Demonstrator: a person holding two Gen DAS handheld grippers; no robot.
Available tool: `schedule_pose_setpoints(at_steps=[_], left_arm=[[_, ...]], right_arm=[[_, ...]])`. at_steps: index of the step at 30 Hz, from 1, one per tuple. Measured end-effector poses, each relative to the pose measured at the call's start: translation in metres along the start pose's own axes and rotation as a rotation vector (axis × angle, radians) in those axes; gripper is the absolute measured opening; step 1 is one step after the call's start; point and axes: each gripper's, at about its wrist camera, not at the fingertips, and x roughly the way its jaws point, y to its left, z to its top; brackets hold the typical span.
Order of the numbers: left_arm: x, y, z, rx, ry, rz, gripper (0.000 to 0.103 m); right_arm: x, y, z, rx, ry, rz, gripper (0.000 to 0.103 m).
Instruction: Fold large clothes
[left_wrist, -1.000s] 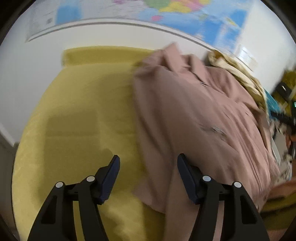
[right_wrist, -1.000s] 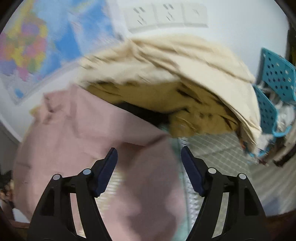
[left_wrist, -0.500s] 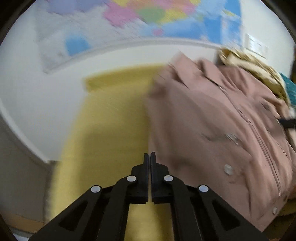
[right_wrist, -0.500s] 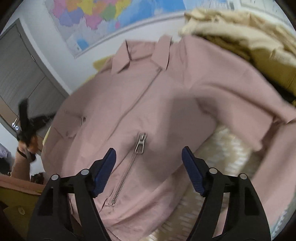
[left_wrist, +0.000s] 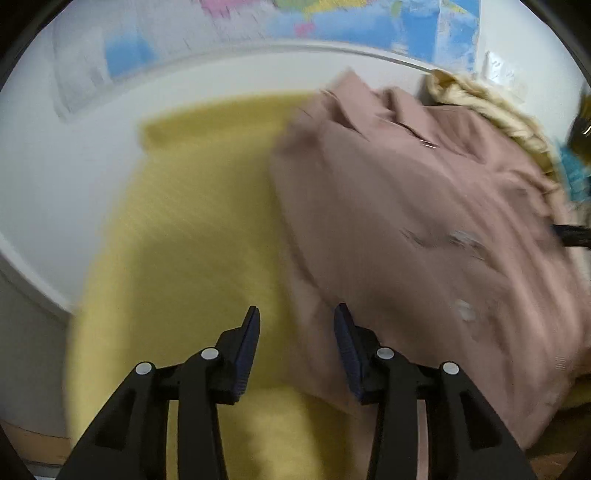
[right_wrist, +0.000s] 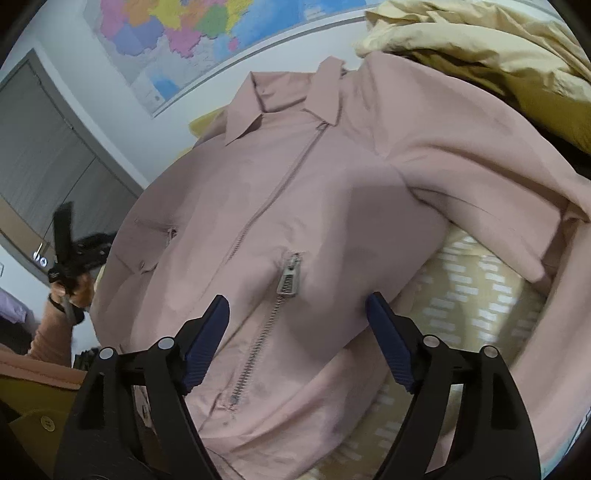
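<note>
Navy-padded and partly open, my left gripper (left_wrist: 295, 332) has just been opening its jaws; nothing sits between them, only the yellow cover (left_wrist: 192, 236) below, with the jacket's near edge just beside the right-hand pad. My right gripper (right_wrist: 297, 321) stands wide, jaws just opened a little further, empty, hovering above the dusty-pink zip jacket (right_wrist: 295, 206). That jacket lies front-up across the frame's centre, collar toward the top, its metal zipper pull (right_wrist: 290, 275) just above the gap. One sleeve runs off to the right over a patterned beige sheet (right_wrist: 476, 295). Cream bedding (right_wrist: 480, 40) is heaped upper right; a wall map (right_wrist: 207, 33) hangs upper left.
</note>
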Motion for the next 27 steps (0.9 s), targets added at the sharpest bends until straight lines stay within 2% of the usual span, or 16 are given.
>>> schedule_pose_setpoints(at_steps=[1,4,6,7,8,10,12,15,19,22,24,25,27], left_arm=[[0.0,0.001,-0.004,-0.014,-0.005,-0.043,0.041],[0.002,-0.008,-0.011,0.028,0.008,-0.056,0.041],[0.007,-0.015,-0.013,0.036,0.019,-0.05,0.029],[0.011,-0.02,-0.014,0.042,0.026,-0.034,0.009],[0.01,-0.023,-0.014,0.053,0.016,-0.001,0.002],[0.003,-0.028,-0.013,0.055,-0.021,0.071,0.001],[-0.014,-0.027,-0.007,0.024,-0.07,0.111,0.001],[-0.044,-0.024,0.003,-0.011,-0.138,0.152,0.001],[-0.066,-0.025,0.019,0.006,-0.173,0.292,0.001],[-0.072,-0.017,0.027,0.006,-0.18,0.458,0.001],[-0.07,-0.006,0.034,0.012,-0.175,0.61,0.001],[-0.068,0.0,0.036,0.031,-0.172,0.718,0.001],[-0.055,0.007,0.043,0.1,-0.167,1.017,0.0]], right_arm=[[0.001,0.007,0.002,-0.02,0.001,0.016,0.079],[0.005,0.033,0.008,-0.09,-0.005,0.077,0.08],[0.016,0.06,0.015,-0.15,0.0,0.146,0.082],[0.021,0.073,0.017,-0.177,0.009,0.172,0.082],[0.031,0.091,0.019,-0.218,0.023,0.202,0.082],[0.051,0.124,0.019,-0.297,0.063,0.25,0.082],[0.07,0.159,0.012,-0.385,0.117,0.308,0.082],[0.084,0.197,-0.002,-0.5,0.152,0.351,0.086],[0.101,0.228,-0.018,-0.591,0.19,0.363,0.088],[0.112,0.237,-0.027,-0.626,0.213,0.337,0.088],[0.114,0.234,-0.026,-0.616,0.212,0.323,0.086],[0.113,0.231,-0.024,-0.598,0.21,0.323,0.086],[0.111,0.217,-0.017,-0.545,0.204,0.316,0.086]])
